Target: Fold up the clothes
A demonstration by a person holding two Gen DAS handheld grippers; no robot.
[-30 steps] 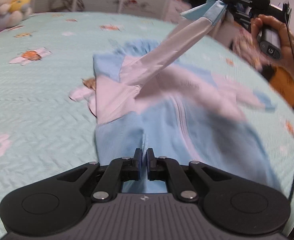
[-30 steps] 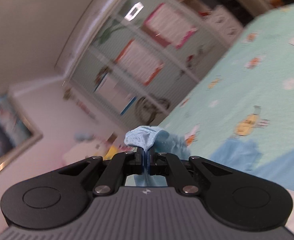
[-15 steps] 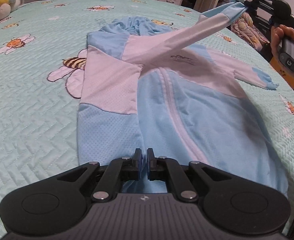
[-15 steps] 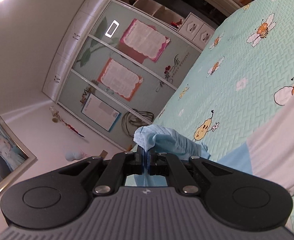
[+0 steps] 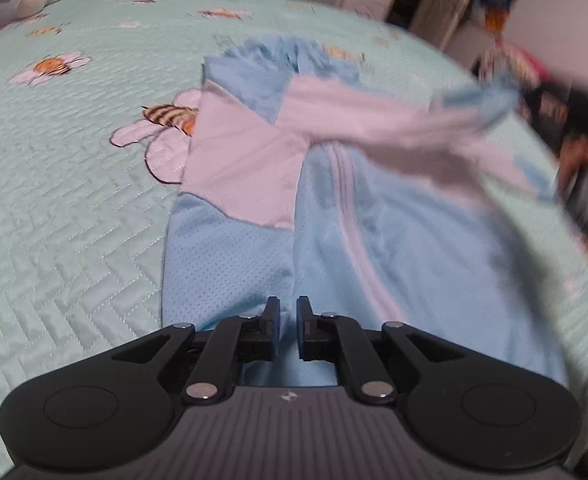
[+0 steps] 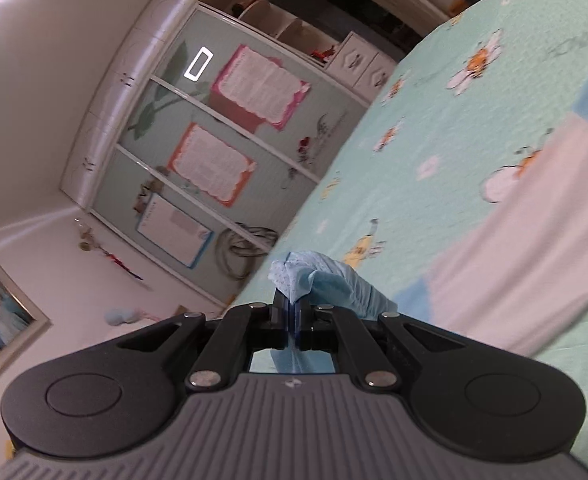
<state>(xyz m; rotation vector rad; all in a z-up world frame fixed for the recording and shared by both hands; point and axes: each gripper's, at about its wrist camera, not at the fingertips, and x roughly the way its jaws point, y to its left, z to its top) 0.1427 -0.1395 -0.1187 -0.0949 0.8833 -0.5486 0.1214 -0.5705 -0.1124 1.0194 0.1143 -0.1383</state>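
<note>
Right wrist view: the right gripper point(image 6: 292, 312) is pinching the bunched blue cuff point(image 6: 314, 284) of a sleeve; both pads are pressing together on the fabric, and a strip of cloth is passing down between them. Outward from the cuff, the white sleeve point(image 5: 406, 128) is running in the air across the jacket's chest toward the folded shoulder.

In the left wrist view, the left gripper point(image 5: 288, 322) is hovering low at the hem with its fingers slightly parted and holding nothing; whether the tips are touching the cloth cannot be told. The light blue and white zip jacket point(image 5: 394, 240) is lying front-up on the mint bee-print quilt point(image 5: 73, 200), hood point(image 5: 281, 56) at the far end. Its left side panel is lying folded over the front, giving a straight left edge.

Judgement, step in hand: the lifted sleeve is being carried over the body. To do this well, keep the pinch firm, keep the sleeve lightly taut without dragging the folded panel out of line, and lay the sleeve flat inside the jacket's outline before releasing.

Edges and room: wide bare quilt is lying left of the jacket. On the right, the jacket is reaching close to the bed's edge, where the person's hand point(image 5: 586, 184) is working, so room there is tighter.
</note>
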